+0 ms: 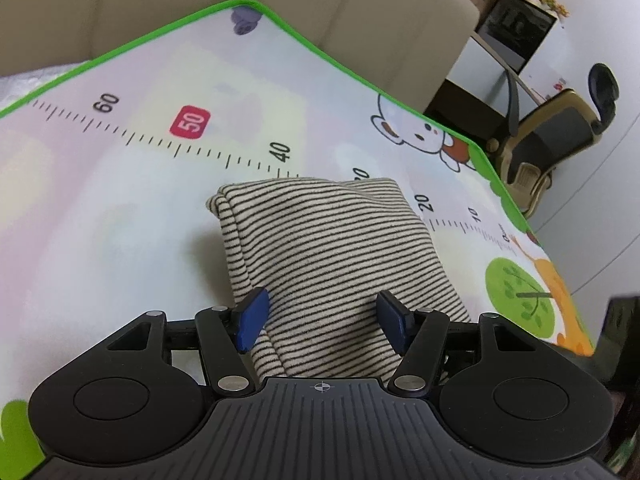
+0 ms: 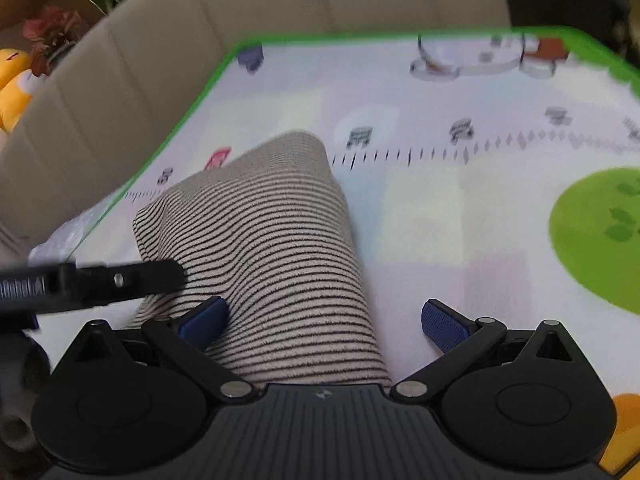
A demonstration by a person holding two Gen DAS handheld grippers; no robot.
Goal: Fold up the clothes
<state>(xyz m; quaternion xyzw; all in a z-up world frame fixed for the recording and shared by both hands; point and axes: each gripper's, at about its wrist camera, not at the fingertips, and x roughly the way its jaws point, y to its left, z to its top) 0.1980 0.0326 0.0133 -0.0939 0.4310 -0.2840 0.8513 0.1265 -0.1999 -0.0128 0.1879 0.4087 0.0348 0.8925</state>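
Note:
A cream garment with thin black stripes (image 1: 320, 248) lies folded into a narrow bundle on a green-edged play mat (image 1: 120, 208). My left gripper (image 1: 324, 318) is open just over its near end, blue pads on either side of the cloth. In the right wrist view the same striped garment (image 2: 264, 240) runs away from me. My right gripper (image 2: 328, 324) is open; its left pad sits on the cloth and its right pad hangs over bare mat (image 2: 460, 220). The left gripper's black finger (image 2: 132, 276) reaches in from the left onto the cloth.
A beige sofa back (image 1: 200, 8) rises behind the mat. To the right stand an office chair (image 1: 560, 136) and a desk with a dark monitor (image 1: 516, 32). Yellow plush toys (image 2: 12, 84) and a plant (image 2: 60, 36) sit at the far left.

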